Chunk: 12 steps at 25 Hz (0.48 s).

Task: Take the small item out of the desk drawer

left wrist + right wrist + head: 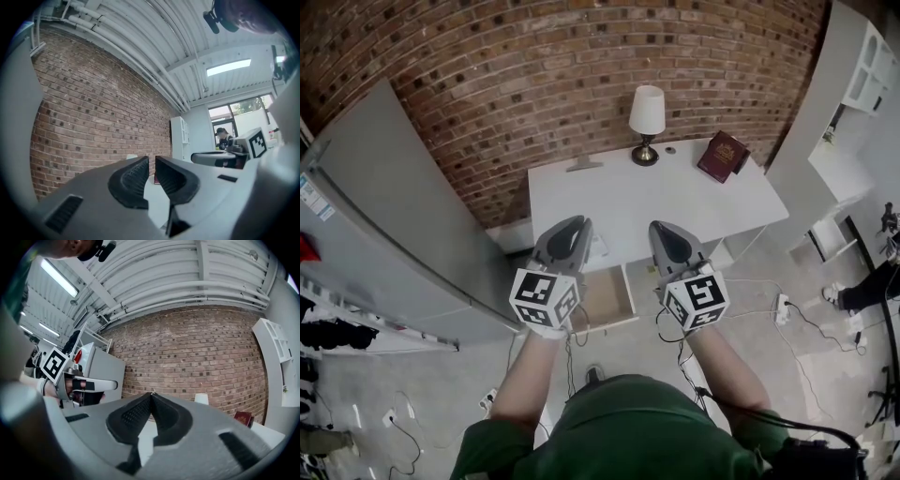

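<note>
The left claw [151, 161] stands a narrow slit apart, nothing between its 2 jaws; the right claw [151, 394] is clenched tip to tip. The drawer [605, 298] under the white surface [675, 197] hangs open, and I cannot make out the small item in it.

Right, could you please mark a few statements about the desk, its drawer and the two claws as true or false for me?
1. The desk drawer is open. True.
2. The lamp lies in the drawer. False: it stands upright on the white desk.
3. The dark red book lies on the desk, to the right of the lamp. True.
4. The left claw grips the book. False: its jaws stand slightly apart with nothing between them.
5. The right claw has its jaws meeting at the tips. True.
</note>
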{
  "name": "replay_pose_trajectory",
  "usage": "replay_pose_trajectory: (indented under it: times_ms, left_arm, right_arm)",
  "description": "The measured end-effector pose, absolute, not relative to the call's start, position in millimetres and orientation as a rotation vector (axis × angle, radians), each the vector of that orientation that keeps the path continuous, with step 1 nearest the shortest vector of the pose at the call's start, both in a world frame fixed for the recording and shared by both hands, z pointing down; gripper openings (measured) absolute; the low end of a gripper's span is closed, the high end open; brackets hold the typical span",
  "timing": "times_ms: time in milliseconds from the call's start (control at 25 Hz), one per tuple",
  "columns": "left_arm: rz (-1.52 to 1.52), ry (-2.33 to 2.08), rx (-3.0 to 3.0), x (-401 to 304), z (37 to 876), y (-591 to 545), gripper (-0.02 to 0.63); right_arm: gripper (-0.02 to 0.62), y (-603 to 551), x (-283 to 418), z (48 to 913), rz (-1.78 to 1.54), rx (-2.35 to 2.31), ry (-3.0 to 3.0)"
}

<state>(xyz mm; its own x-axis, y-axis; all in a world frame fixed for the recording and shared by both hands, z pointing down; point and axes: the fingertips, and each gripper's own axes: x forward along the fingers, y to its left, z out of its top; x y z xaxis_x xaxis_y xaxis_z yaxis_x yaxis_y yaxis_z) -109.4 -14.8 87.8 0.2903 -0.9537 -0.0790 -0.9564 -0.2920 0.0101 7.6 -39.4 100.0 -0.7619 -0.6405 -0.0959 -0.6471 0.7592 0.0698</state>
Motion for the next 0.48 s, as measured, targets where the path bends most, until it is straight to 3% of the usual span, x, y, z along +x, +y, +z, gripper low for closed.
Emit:
replay_pose_trajectory:
  times_ms: [480]
  left_arm:
    - [0.115,1.884,-2.47,-118.3,93.1,-6.3,0.041]
  right_arm:
    - [0.002,-28.7,0.2,99.0,0.183,-1.022,2.901]
